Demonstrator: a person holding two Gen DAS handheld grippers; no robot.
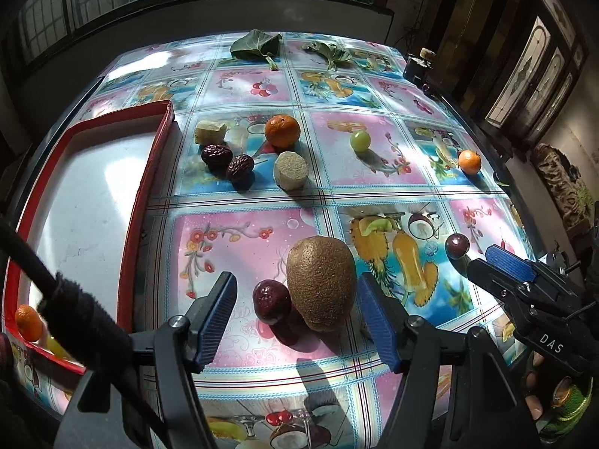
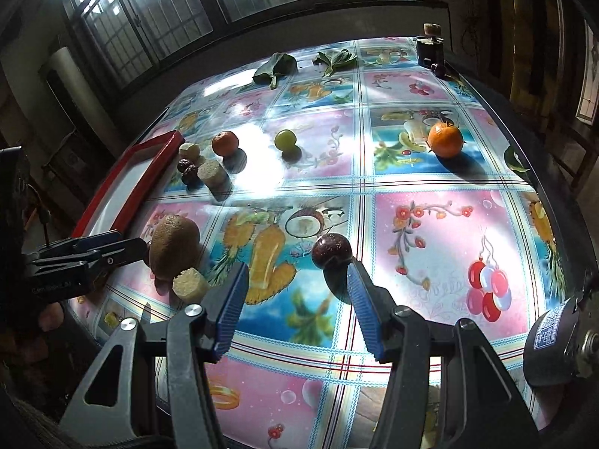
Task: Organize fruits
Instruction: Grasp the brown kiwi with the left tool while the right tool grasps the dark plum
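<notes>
In the left wrist view a brown kiwi (image 1: 322,280) and a dark red fruit (image 1: 271,301) lie side by side on the patterned tablecloth. My left gripper (image 1: 296,278) stands open around both, its pads not pressing on either. The right gripper (image 2: 297,265) is open too, with only tablecloth between its fingers. A dark plum (image 2: 332,251) sits just past the tip of its right finger. A red-rimmed tray (image 1: 142,187) lies at the left and holds a small orange (image 1: 28,321). From the right wrist view the left gripper (image 2: 112,249) shows beside the kiwi (image 2: 174,247).
Further back lie a mandarin (image 1: 282,131), a green grape (image 1: 360,140), another orange (image 1: 470,161), two dates (image 1: 224,161) and pale cut pieces (image 1: 291,170). One more cut piece (image 2: 190,285) rests by the kiwi. Leaves (image 1: 254,45) and a dark jar (image 1: 415,63) stand at the far edge.
</notes>
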